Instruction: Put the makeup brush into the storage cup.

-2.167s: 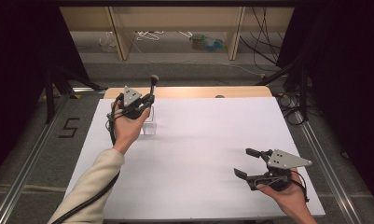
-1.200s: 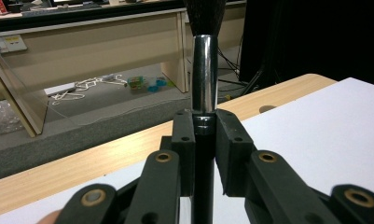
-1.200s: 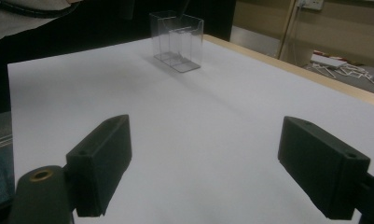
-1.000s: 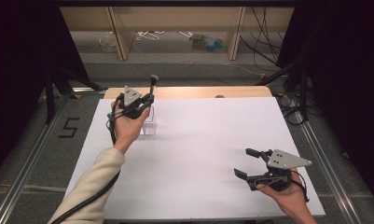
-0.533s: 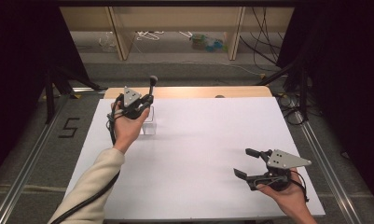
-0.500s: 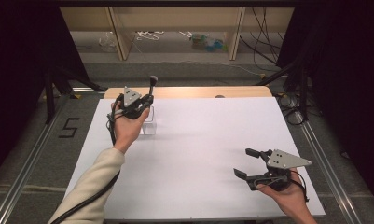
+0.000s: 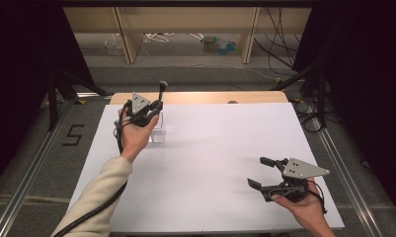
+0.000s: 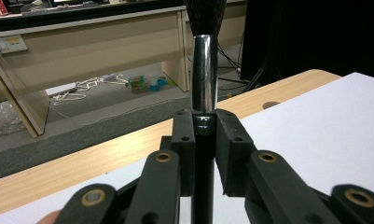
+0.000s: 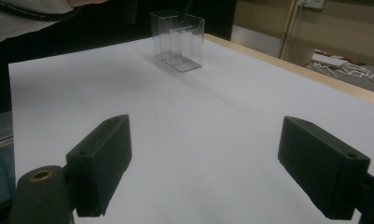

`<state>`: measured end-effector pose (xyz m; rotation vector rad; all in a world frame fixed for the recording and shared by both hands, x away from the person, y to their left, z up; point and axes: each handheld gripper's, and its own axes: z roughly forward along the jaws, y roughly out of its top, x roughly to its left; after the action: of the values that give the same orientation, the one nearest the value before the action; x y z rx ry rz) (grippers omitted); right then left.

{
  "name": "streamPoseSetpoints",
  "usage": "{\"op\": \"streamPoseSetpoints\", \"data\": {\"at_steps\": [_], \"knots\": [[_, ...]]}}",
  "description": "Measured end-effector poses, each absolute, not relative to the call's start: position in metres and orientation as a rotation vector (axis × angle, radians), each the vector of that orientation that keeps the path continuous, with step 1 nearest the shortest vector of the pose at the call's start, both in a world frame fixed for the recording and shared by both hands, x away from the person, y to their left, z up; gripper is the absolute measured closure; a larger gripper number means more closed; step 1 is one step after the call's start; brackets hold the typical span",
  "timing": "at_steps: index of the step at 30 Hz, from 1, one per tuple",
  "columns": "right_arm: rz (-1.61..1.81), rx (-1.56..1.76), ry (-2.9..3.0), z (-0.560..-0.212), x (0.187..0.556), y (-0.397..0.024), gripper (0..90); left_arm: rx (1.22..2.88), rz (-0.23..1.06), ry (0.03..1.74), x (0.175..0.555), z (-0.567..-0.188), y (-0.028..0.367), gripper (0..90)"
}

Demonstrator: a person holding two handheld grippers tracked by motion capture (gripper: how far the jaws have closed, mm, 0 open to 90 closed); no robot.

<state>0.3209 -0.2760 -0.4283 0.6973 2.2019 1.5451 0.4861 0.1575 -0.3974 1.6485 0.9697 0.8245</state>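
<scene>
1. The left gripper (image 7: 153,106) pinches a black-handled makeup brush with a silver metal ferrule (image 8: 205,70), held upright, bristles up, directly above the clear plastic divided box (image 7: 157,132).
2. By my judgement, the brush is grasped and positioned; lowering and releasing it into a compartment remains.
3. The right gripper (image 7: 264,173) rests with its jaws spread and nothing between them, well apart.
4. The box sits near the far left of the white table sheet (image 7: 220,148); open room lies rightward.

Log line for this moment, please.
left gripper: shut on brush, upright over clear holder | right gripper: open, empty, near table front edge
</scene>
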Motion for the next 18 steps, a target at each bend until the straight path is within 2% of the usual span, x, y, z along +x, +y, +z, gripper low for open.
{"op": "streamPoseSetpoints", "data": {"at_steps": [18], "knots": [[1.544,0.694,2.2,-0.4283,0.3211,-0.2761,18.3,1.654,0.826,0.981,0.4882,-0.4015,0.1594,78.4]]}}
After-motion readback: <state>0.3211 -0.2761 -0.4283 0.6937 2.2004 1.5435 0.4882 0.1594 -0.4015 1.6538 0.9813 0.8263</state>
